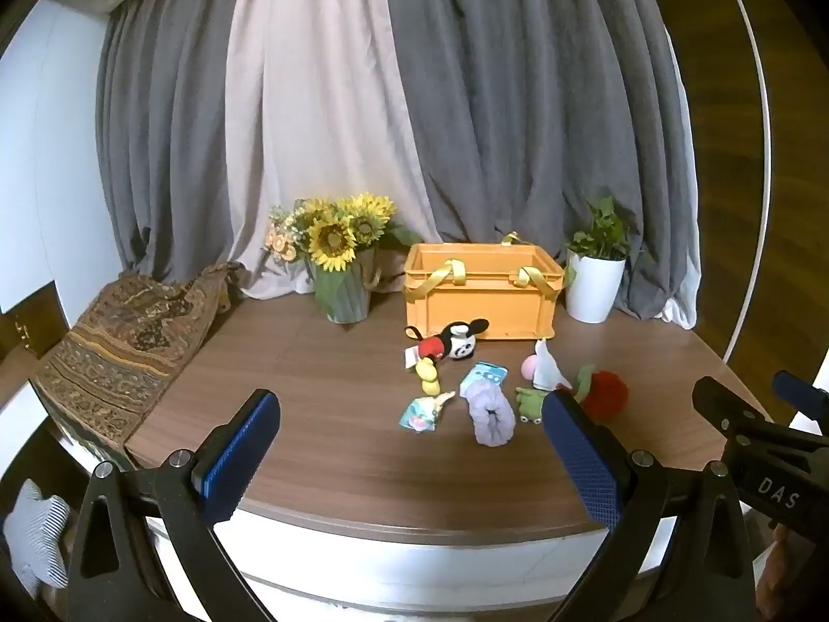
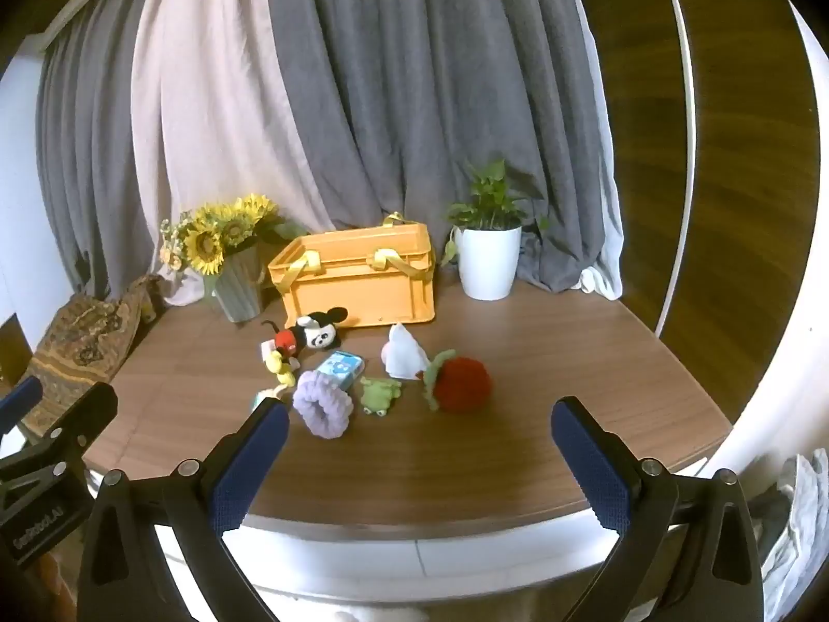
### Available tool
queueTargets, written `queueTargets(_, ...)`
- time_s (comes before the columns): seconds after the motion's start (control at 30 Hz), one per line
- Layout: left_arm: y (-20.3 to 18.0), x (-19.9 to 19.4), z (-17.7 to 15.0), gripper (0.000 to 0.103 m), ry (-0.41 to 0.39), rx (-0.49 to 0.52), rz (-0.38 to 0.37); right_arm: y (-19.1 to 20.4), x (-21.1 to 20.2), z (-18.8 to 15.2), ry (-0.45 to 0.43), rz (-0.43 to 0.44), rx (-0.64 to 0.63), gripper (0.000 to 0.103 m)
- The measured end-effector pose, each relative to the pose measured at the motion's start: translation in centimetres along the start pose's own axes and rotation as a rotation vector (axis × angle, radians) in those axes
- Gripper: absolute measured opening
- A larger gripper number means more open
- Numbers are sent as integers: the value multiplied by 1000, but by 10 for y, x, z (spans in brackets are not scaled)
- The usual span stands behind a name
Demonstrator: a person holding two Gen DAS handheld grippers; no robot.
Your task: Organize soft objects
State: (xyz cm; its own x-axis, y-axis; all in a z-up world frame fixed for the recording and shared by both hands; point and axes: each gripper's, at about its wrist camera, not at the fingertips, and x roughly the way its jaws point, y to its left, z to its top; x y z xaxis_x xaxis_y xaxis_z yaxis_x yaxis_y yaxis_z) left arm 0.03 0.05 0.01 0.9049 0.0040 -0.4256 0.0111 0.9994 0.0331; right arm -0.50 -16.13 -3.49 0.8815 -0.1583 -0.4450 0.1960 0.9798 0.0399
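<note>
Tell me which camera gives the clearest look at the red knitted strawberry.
The right wrist view: the red strawberry lies unobstructed on the table, green leaves visible. In the left wrist view, the strawberry is partly hidden behind the left gripper's right finger.

The orange crate [image 1: 479, 306] wall hides its inside from both views.

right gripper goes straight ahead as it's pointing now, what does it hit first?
Probably the red strawberry plush: it sits nearest the line between the open fingers of the right gripper. The green frog lies just left. Depth is uncertain; it could meet the table first.
</note>
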Motion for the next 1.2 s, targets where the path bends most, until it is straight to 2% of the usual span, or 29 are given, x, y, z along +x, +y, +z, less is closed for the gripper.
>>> queueTargets(0.1,3,-4,12,103,-10,6,13,0,0,0,6,-1,-3,103)
queueTargets(0.2,6,-8,17,103,-11,-4,-4,0,0,0,11,-3,-9,103)
queueTargets(1.2,0,-10,7,103,-23,-16,-18,5,-13,7,-22,-12,-8,103)
